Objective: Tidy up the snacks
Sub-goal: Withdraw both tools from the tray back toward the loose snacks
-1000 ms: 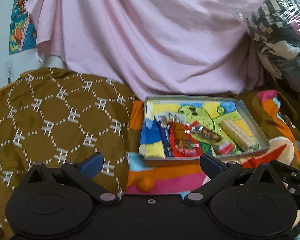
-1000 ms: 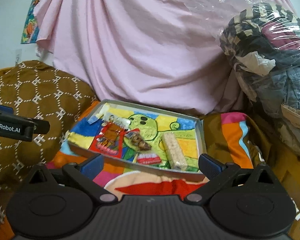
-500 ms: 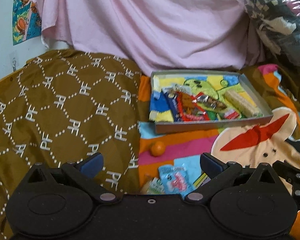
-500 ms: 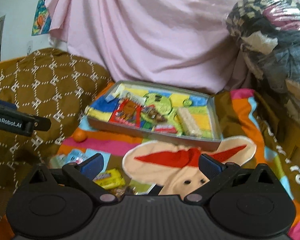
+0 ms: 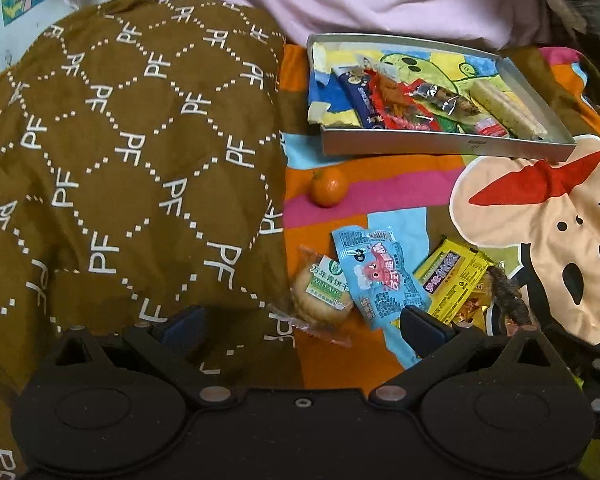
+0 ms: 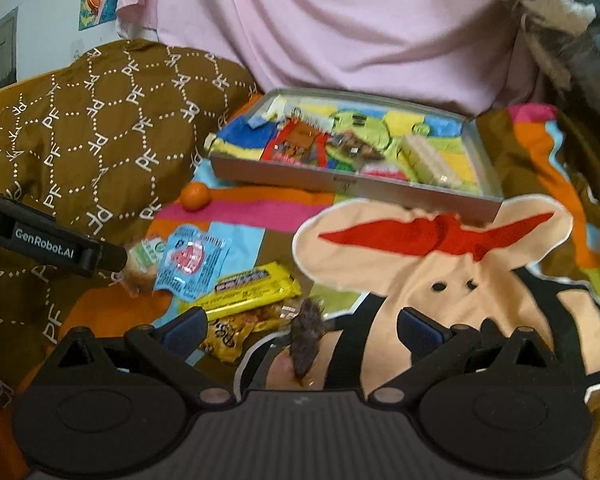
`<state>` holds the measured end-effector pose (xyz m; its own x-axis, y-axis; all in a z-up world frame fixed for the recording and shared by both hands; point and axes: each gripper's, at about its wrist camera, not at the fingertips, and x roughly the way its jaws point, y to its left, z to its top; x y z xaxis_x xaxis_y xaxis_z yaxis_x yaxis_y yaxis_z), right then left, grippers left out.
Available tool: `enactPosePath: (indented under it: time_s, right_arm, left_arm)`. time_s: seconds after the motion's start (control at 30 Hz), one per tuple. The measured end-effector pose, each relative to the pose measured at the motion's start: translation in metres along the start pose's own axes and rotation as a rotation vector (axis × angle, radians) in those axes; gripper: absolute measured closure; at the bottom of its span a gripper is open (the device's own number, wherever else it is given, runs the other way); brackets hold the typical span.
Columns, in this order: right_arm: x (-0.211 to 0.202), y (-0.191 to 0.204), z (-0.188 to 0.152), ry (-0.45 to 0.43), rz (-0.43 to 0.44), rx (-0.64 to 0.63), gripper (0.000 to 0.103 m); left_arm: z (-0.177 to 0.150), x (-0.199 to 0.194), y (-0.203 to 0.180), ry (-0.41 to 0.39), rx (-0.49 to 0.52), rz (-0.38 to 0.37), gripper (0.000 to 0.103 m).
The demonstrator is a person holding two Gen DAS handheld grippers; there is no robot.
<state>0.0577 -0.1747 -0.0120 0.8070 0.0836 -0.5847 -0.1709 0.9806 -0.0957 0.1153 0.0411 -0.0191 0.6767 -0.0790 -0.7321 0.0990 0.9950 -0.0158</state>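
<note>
A grey metal tray [image 5: 440,148] [image 6: 352,186] lies at the back with several wrapped snacks in it. In front of it on the colourful blanket are an orange fruit [image 5: 329,187] [image 6: 195,196], a round biscuit pack [image 5: 320,296], a light blue packet [image 5: 380,276] [image 6: 192,262], a yellow bar [image 5: 452,276] [image 6: 252,286] and a dark furry snack [image 6: 306,332]. My left gripper [image 5: 300,326] is open, low over the biscuit pack and blue packet. My right gripper [image 6: 302,330] is open around the dark snack, touching nothing.
A brown patterned cushion [image 5: 120,140] fills the left side. Pink cloth [image 6: 340,28] hangs behind the tray. A plastic-wrapped bundle of clothes [image 6: 572,28] is piled at the back right. The left gripper's finger [image 6: 60,246] crosses the right wrist view at the left.
Both grippers have drawn back from the tray and tilted down toward the near blanket. The loose snacks in front of the tray have come into view and now lie between the fingers.
</note>
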Motion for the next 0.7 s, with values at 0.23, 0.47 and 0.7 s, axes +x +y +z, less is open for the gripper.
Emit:
enactPosePath:
  time_s: [0.23, 0.47, 0.7]
  right_arm:
    - [0.014, 0.005, -0.004, 0.062, 0.023, 0.010, 0.000]
    - [0.022, 0.010, -0.005, 0.090, 0.037, 0.010, 0.000]
    - [0.028, 0.014, -0.004, 0.104, 0.045, 0.007, 0.000]
  left_arm:
    - [0.002, 0.010, 0.003, 0.034, -0.025, 0.007, 0.001]
    - [0.004, 0.015, 0.006, 0.053, -0.047, 0.004, 0.001]
    - [0.005, 0.021, 0.012, 0.078, -0.075, 0.011, 0.001]
